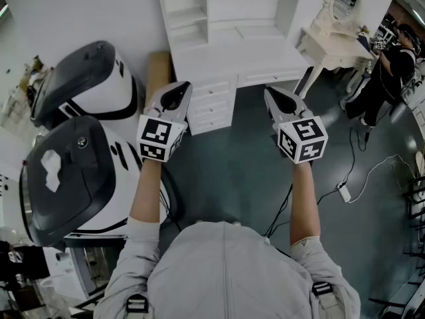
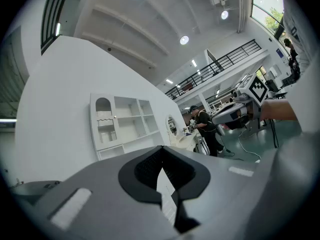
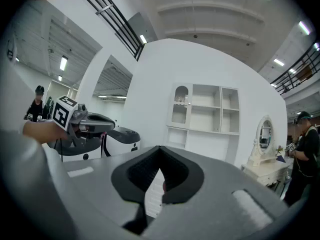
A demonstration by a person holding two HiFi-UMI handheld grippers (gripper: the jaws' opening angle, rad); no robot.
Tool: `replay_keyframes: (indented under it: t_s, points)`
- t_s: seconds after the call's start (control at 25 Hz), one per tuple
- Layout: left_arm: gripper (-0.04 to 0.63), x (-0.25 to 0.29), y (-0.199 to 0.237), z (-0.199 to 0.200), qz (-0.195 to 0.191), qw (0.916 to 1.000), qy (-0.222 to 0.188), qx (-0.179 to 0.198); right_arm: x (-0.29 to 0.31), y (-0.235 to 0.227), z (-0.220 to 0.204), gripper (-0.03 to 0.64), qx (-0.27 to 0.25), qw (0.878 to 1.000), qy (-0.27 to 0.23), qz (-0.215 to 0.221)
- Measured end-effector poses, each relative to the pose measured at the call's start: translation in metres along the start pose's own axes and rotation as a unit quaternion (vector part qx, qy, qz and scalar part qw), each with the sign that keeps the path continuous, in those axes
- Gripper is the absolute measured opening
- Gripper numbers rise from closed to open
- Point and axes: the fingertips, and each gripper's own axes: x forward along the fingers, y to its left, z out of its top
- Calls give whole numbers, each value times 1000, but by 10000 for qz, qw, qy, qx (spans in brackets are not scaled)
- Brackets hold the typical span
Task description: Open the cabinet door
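A white cabinet with open shelves, a desk top and drawers stands against the wall ahead of me. In the gripper views it is far off, with a small arched door at its upper left. My left gripper and right gripper are held side by side in the air, level, pointing at the cabinet and well short of it. Both have their jaws together with nothing between them. Each gripper view also catches the other gripper off to the side.
Two large white-and-black pod-shaped machines stand at the left. A white vanity table with an oval mirror is right of the cabinet, with a person beside it. Cables and a power strip lie on the dark floor.
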Motion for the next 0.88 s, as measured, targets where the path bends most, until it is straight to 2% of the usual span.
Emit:
replay_keyframes:
  t_s: [0.48, 0.68, 0.88]
  points:
    - [17, 7, -34, 0, 165, 9997, 137, -105, -21, -28, -12, 2, 297, 9994, -118, 149]
    - [17, 12, -54, 1, 272, 9993, 219, -110, -34, -30, -23, 2, 169, 9984, 29, 538]
    - [17, 24, -62, 12, 304, 9994, 144, -45, -38, -42, -24, 2, 188, 9976, 20, 672]
